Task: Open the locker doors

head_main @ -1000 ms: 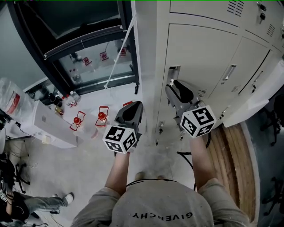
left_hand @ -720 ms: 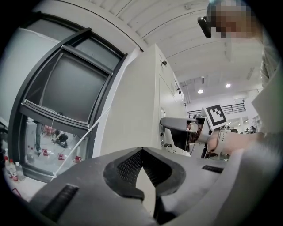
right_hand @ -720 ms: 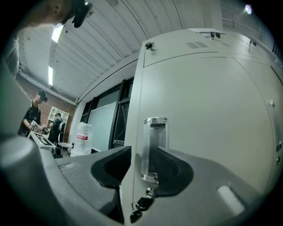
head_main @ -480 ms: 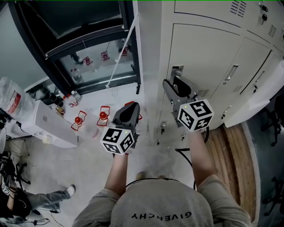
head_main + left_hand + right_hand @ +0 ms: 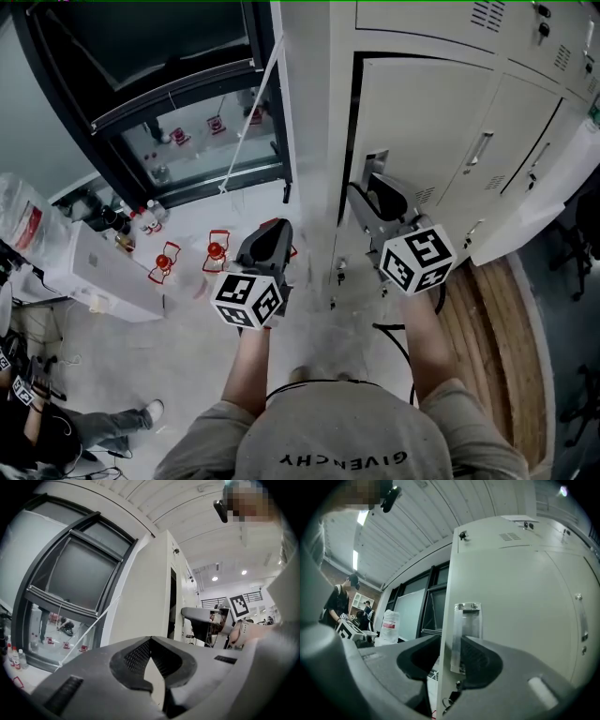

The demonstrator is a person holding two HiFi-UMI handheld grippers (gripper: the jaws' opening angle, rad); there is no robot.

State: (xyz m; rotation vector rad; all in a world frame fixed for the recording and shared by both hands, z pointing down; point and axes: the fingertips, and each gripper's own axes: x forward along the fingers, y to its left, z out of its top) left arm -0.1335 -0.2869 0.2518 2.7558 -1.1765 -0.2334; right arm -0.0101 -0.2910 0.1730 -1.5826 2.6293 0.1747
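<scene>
Left gripper (image 5: pixel 151 639): jaws together at the tips, nothing between them. Straight ahead is the locker cabinet (image 5: pixel 140 597), its cream side panel. To the left, a dark-framed window (image 5: pixel 70 583), with bottles (image 5: pixel 13 656) low at far left. To the right, a dark gap (image 5: pixel 173 602), then the locker door (image 5: pixel 182 604) edge-on. Right gripper (image 5: pixel 197 616) is at that edge, its jaws just closing in, with its marker cube (image 5: pixel 239 607) behind.

Head cam down; all on lockers (image 5: pixel 422 122)
</scene>
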